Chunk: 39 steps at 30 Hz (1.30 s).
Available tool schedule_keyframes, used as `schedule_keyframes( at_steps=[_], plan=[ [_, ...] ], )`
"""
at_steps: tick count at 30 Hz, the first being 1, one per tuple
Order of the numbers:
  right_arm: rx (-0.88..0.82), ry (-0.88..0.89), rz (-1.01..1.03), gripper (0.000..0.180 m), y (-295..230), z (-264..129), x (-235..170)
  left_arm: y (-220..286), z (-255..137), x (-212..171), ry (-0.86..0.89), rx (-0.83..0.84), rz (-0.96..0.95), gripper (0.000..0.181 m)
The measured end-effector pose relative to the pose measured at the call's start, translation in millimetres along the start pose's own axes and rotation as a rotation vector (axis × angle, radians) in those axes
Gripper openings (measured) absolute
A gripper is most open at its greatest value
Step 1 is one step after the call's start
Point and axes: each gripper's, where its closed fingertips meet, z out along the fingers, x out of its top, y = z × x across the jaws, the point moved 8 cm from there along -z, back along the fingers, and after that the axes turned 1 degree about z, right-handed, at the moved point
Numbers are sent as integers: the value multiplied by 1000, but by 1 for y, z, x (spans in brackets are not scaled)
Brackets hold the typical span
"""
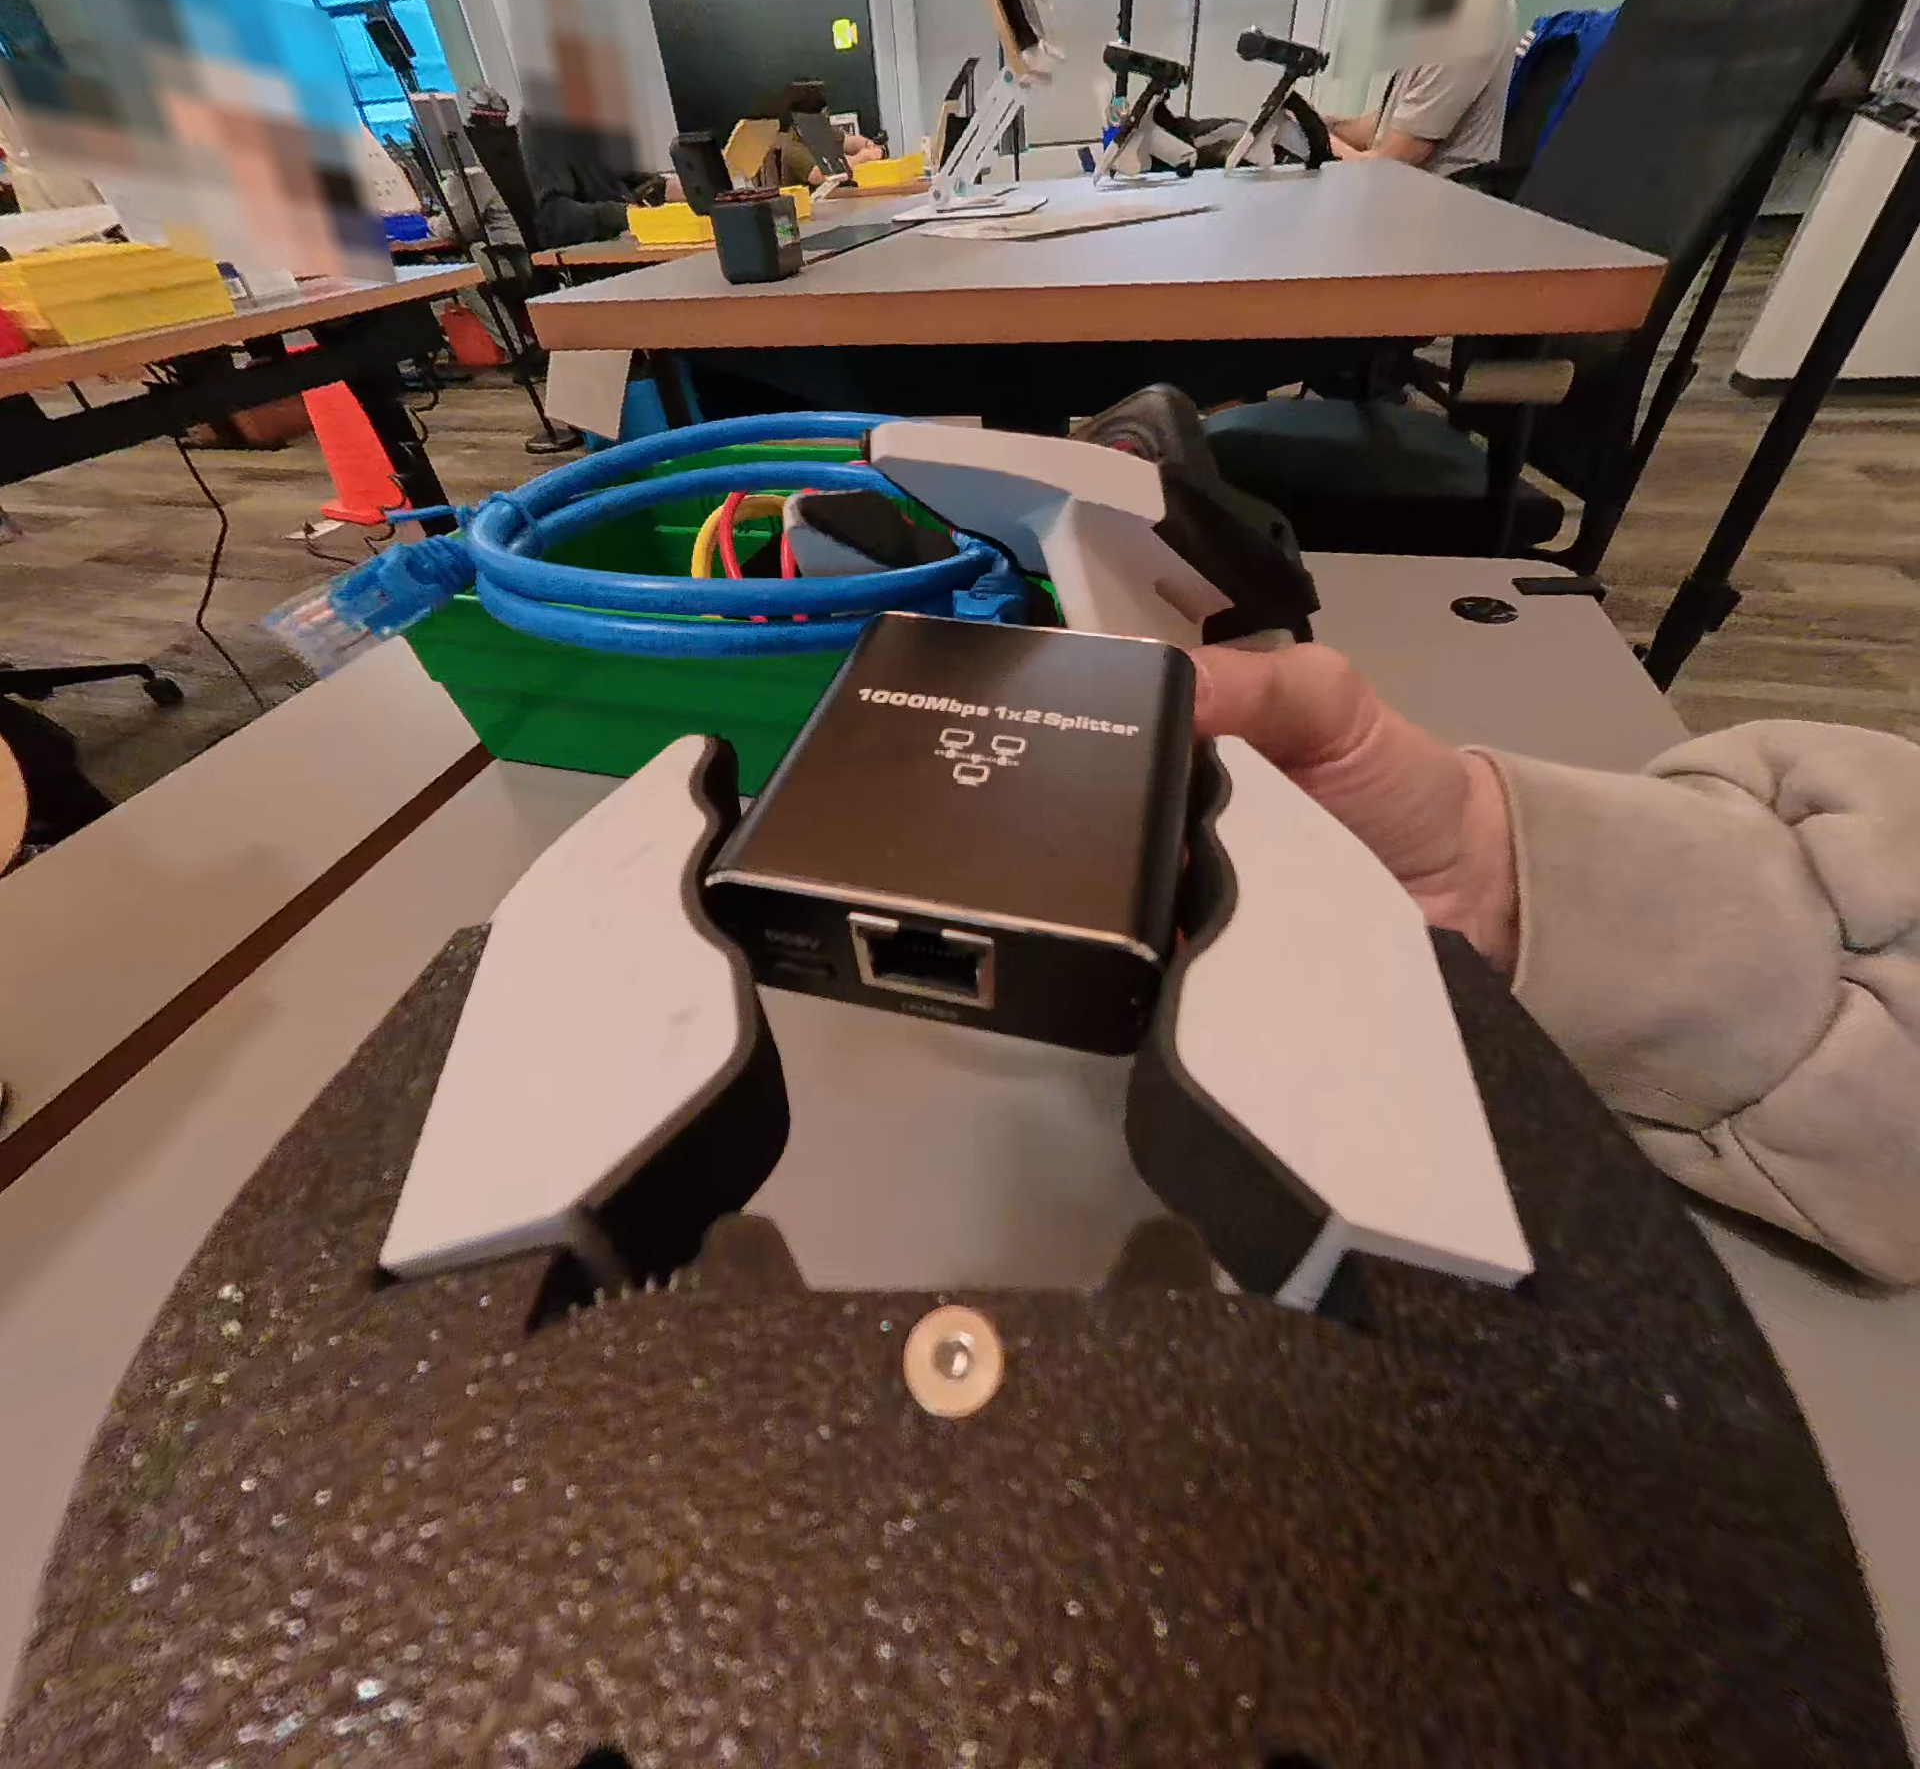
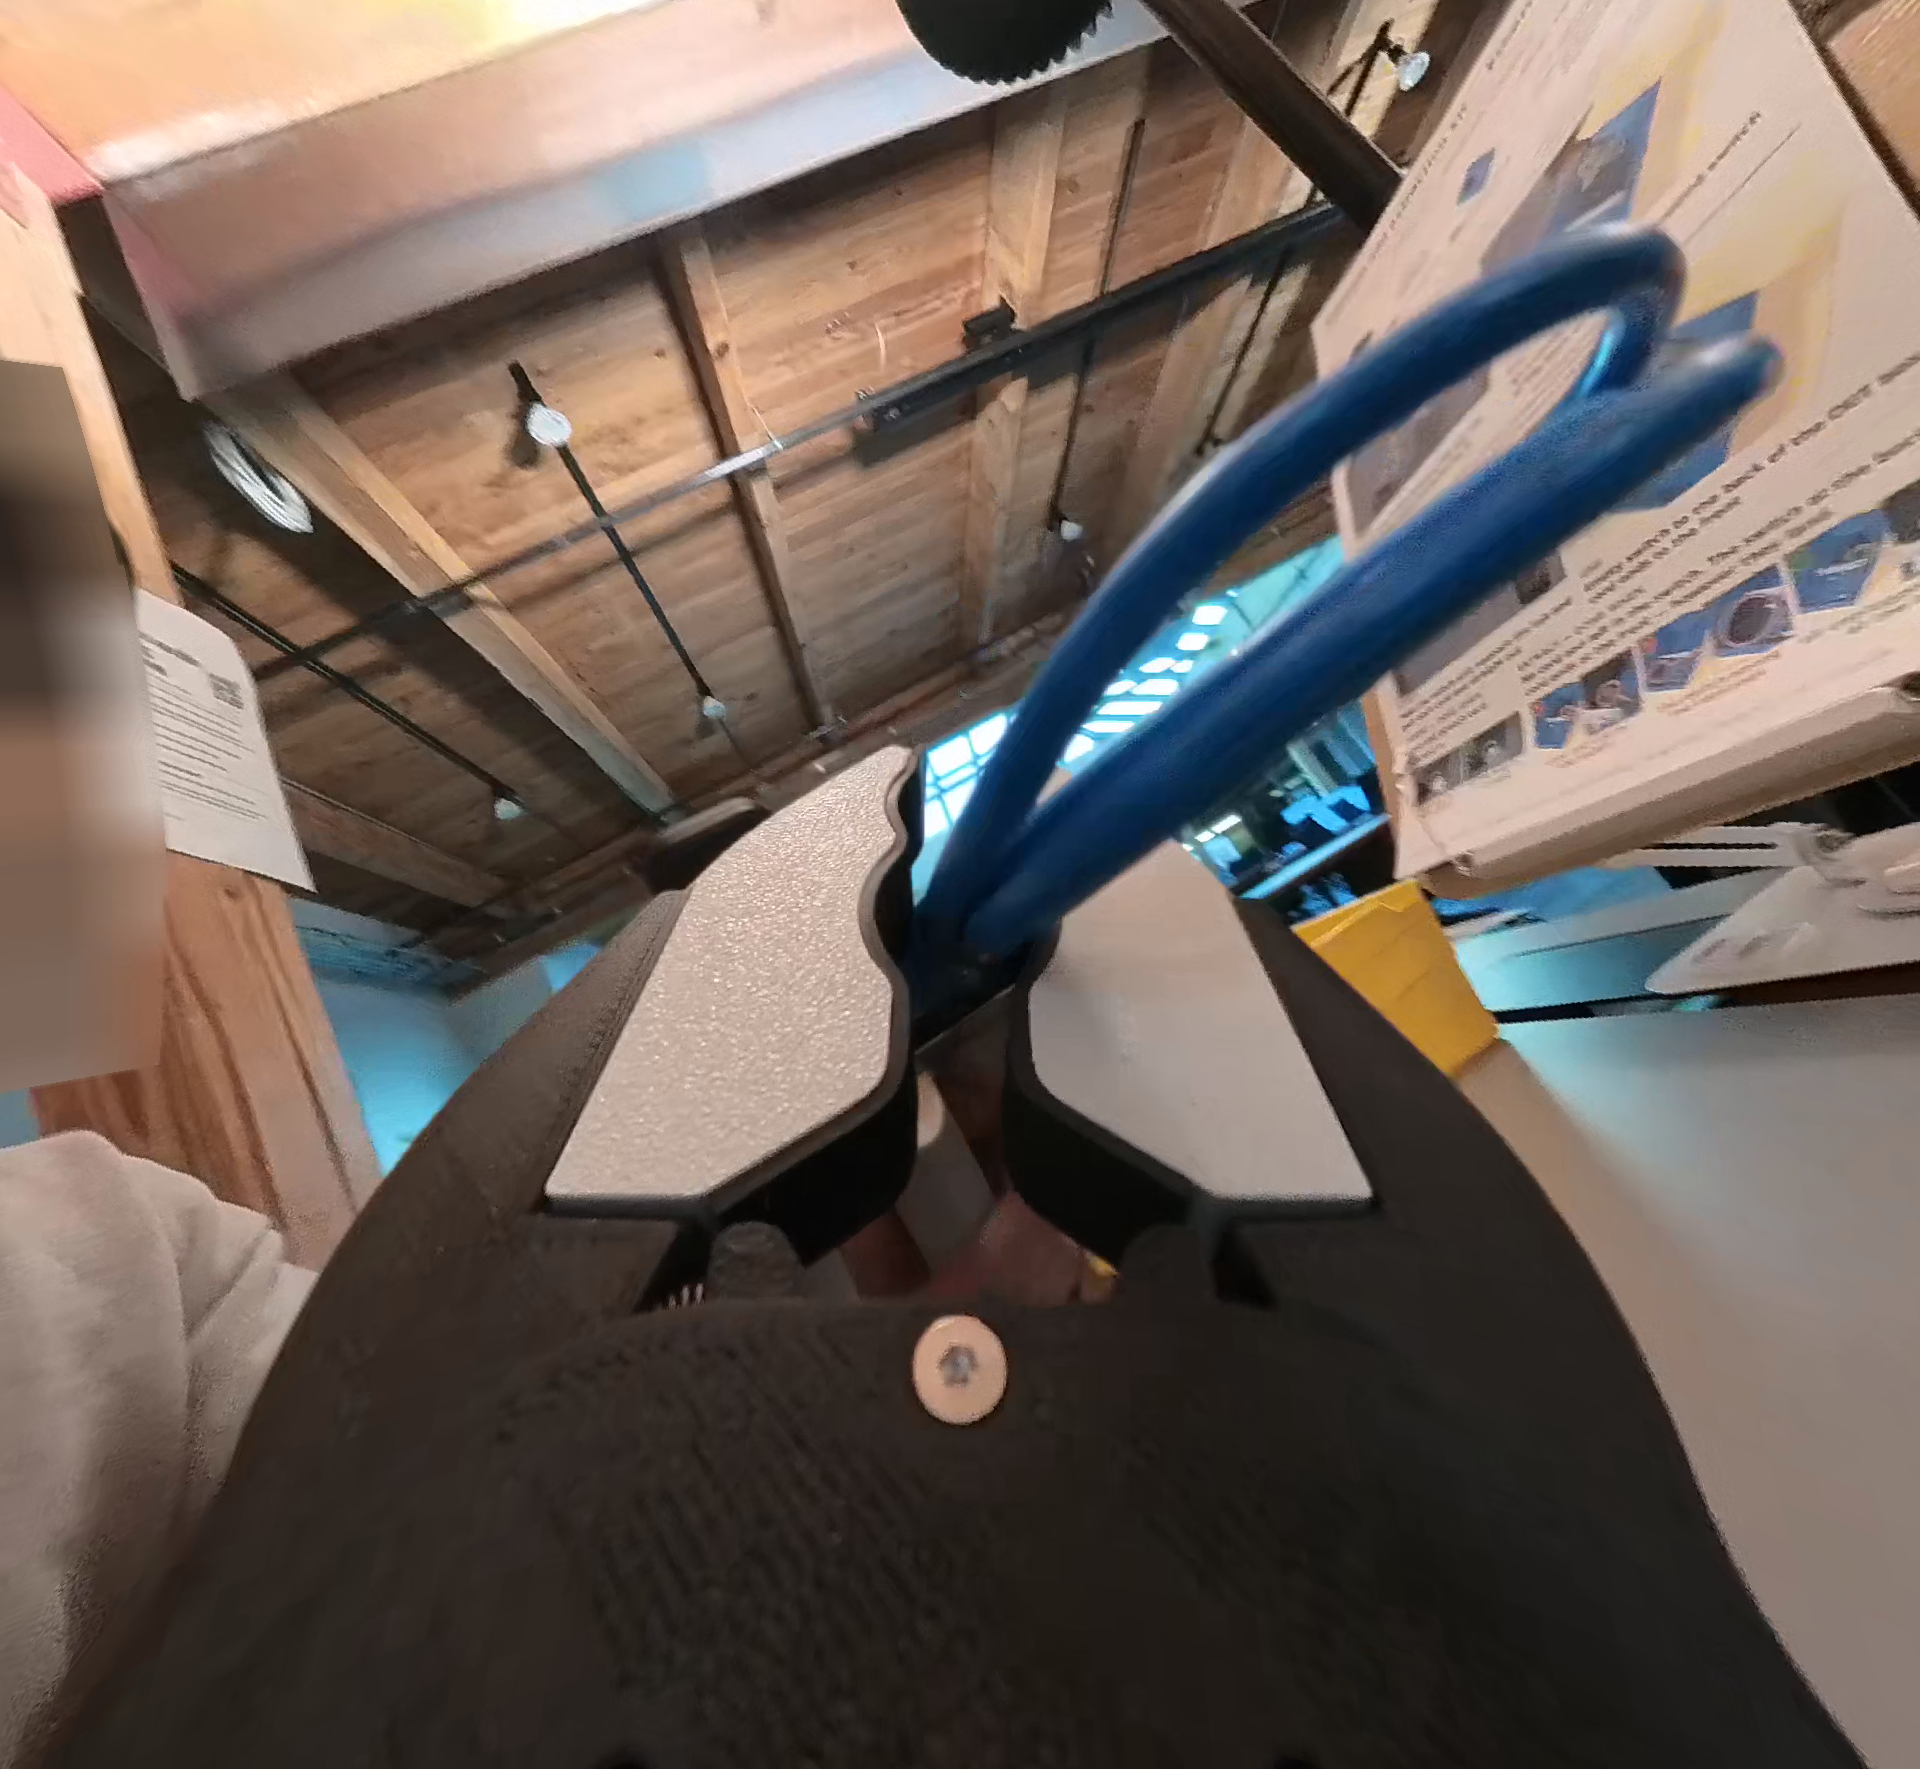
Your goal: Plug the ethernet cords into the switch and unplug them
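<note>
Switch (image 1: 956, 836), a black metal box (one port facing the camera), sits clamped in the left hand-held gripper (image 1: 951, 872) above the surface (image 1: 260, 888). Right hand-held gripper (image 2: 961, 940) is clamped on the coiled blue ethernet cord (image 2: 1247, 628), over a green bin (image 1: 582, 680).

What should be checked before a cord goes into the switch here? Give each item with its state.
1. Left gripper clamped on the switch: ok.
2. Port facing the camera empty: ok.
3. Right gripper shut on the blue cord: ok, it pinches a looped bundle.
4. Cord's plug free and lined up with a port: not ok, it hangs over the green bin.
5. Far-side ports free: cannot tell, hidden.
</note>
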Motion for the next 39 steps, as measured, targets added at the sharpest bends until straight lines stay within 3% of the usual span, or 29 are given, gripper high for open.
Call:
schedule_keyframes(
  at_steps=[8,14,18,22,30,33,36,39],
  plan=[
    [-71,-115,-165,43,-6,3,2,-11,-12,5,35,17,15,82],
    [-99,-177,-229,51,-7,7,-2,-27,-32,9,61,19,3,81],
    [-178,-328,-447,57,-12,9,-4,-36,-45,11,55,13,3,82],
    [-316,-491,-799,70,-18,5,-1,-46,-55,8,41,30,-12,81],
    [-382,-691,-1481,44,-29,20,-24,-45,-46,7,18,-1,-132,81],
    [-399,-759,-1672,41,-31,28,-29,-40,-42,9,4,-16,-139,81],
    [-348,-800,-1888,16,-35,34,-33,-37,-39,10,-15,-21,-137,82],
    [-312,-845,-2009,13,-34,38,-35,-36,-38,11,-20,-12,-141,82]
  ],
)
